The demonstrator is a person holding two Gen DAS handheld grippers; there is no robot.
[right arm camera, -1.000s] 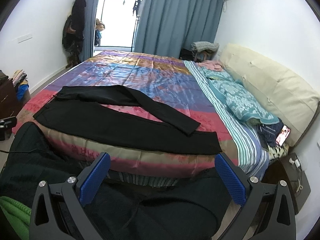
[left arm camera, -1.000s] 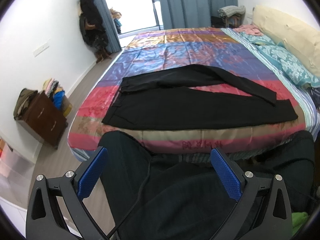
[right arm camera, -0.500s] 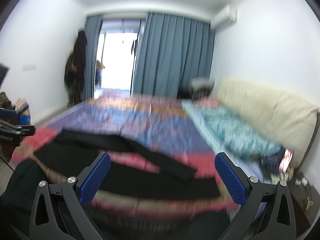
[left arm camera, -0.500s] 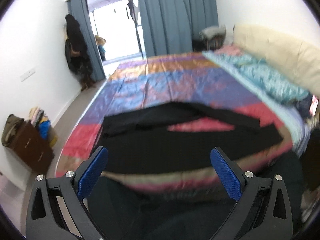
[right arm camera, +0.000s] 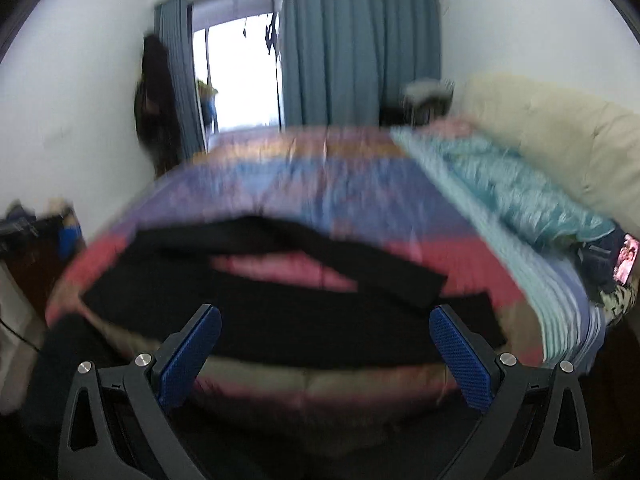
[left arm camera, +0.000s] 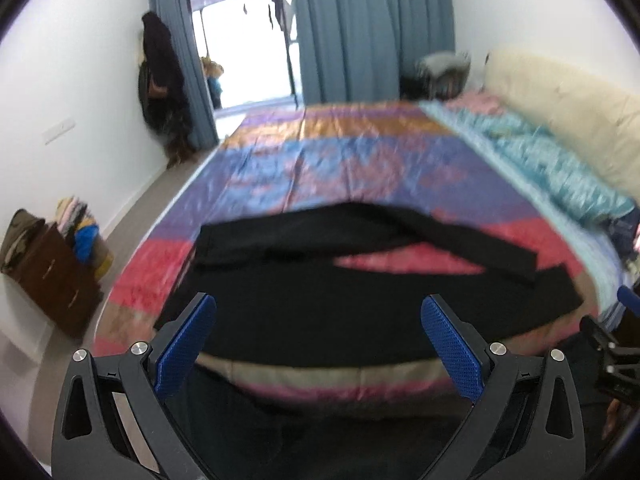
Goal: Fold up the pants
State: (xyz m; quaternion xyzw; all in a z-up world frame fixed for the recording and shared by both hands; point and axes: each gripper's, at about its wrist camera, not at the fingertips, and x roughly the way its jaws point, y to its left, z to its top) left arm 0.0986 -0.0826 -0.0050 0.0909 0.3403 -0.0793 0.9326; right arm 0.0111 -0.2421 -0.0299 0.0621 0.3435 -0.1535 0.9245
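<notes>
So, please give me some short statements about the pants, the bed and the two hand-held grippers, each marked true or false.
1. The black pants lie spread on the bed. True.
2. The left hand-held gripper is shut on the pants. False: it is open and holds nothing.
3. The right hand-held gripper is open. True.
4. The pants are already folded into a small square. False: both legs lie stretched out, apart at the ends.

White walls (left arm camera: 80, 80), blue curtains (left arm camera: 360, 28), bright window (left arm camera: 244, 48)
</notes>
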